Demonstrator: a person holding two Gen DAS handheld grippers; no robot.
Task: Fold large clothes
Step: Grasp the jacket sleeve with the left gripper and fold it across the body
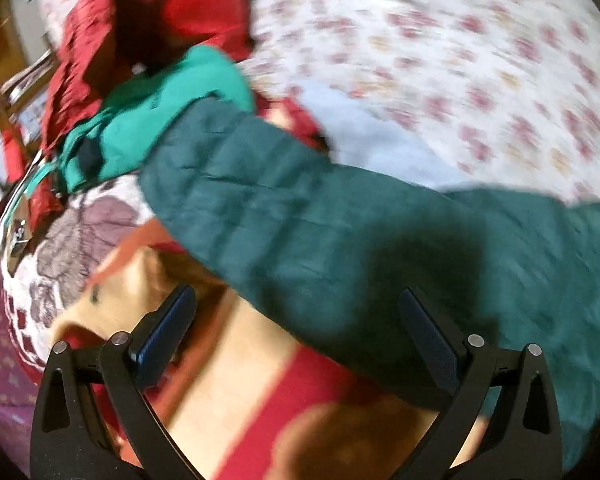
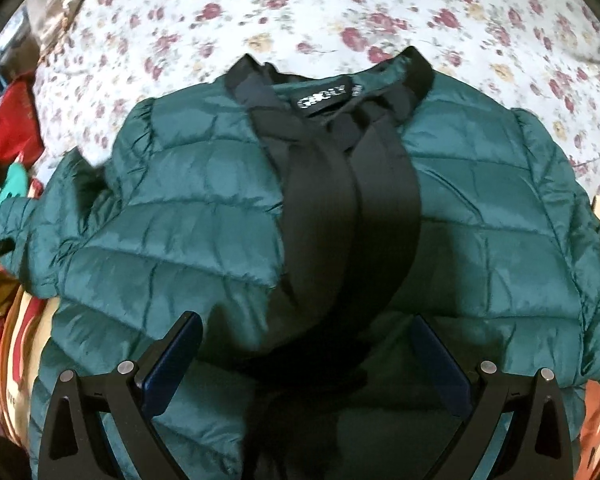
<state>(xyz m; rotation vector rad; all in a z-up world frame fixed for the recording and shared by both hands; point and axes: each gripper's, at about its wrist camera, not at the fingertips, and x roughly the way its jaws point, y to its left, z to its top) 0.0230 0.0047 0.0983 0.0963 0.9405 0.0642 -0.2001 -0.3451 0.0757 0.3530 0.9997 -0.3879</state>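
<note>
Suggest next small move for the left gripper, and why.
Probably drop the left gripper onto the sleeve and pinch it: both grippers are open and empty, the jacket lies flat front-up, and that sleeve is spread outward, unfolded.

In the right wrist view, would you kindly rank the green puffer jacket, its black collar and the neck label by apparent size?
Largest to smallest:
1. green puffer jacket
2. black collar
3. neck label

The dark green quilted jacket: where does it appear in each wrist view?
Left wrist: only a sleeve of the dark green quilted jacket shows, crossing from centre to the right edge.
Right wrist: the jacket fills the centre, front up, collar at top.
Shared landmark: floral bedsheet.
</note>
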